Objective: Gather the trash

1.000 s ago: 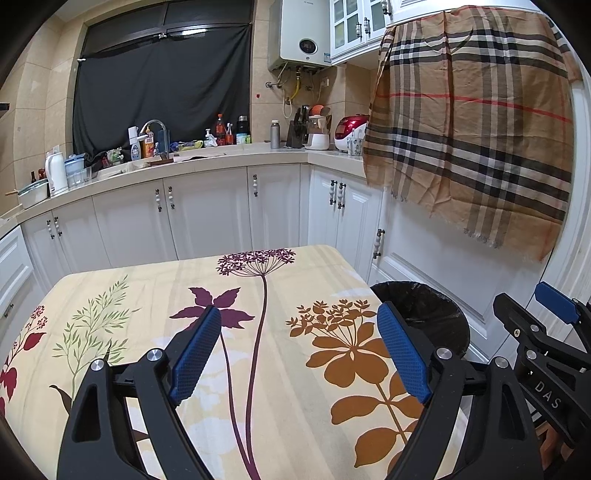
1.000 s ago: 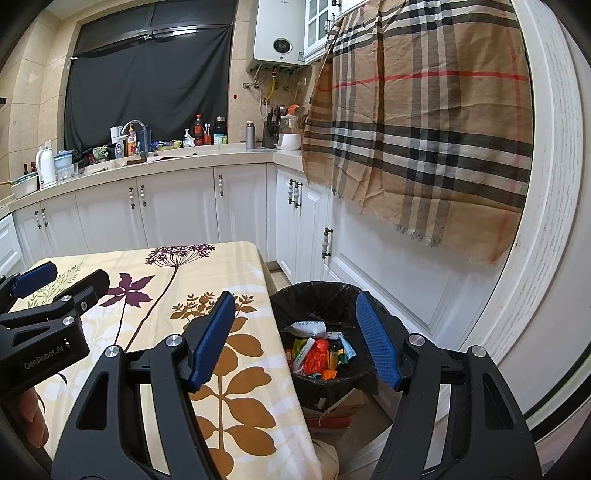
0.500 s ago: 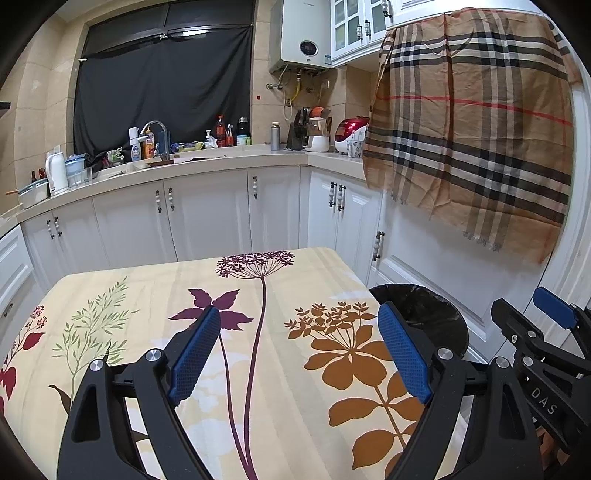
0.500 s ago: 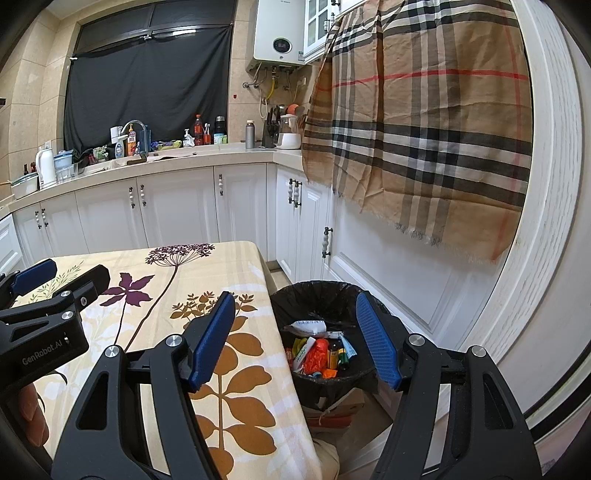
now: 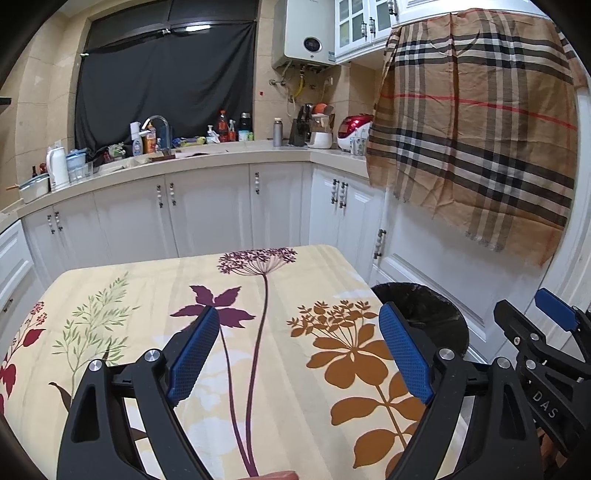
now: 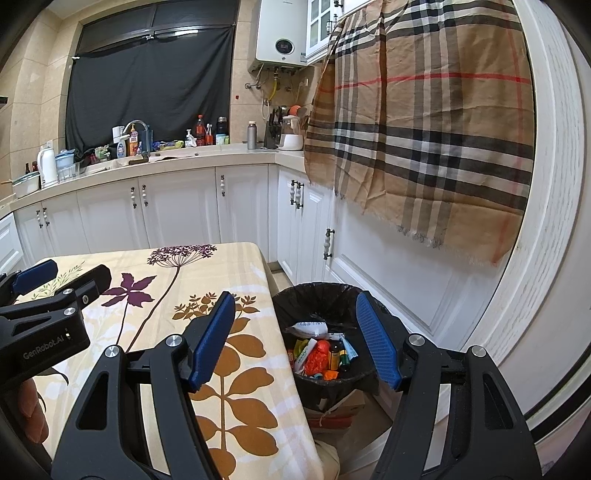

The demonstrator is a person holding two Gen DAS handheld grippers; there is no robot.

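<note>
Colourful trash fills the black-lined bin beside table.

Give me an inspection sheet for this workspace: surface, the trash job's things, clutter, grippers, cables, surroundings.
Surface: table under a floral cloth; no trash seen on it.
Job's things: bin with black liner, on the floor off the table's right edge; wrappers and small bottles inside.
Clutter: counter crowded with bottles, kettle and appliances.
Grippers: left gripper open, empty, over the table; right gripper open, empty, bin in view between its fingers.
Cables: nothing seen.
Surroundings: white cabinets, plaid cloth, black curtain, water heater.
</note>
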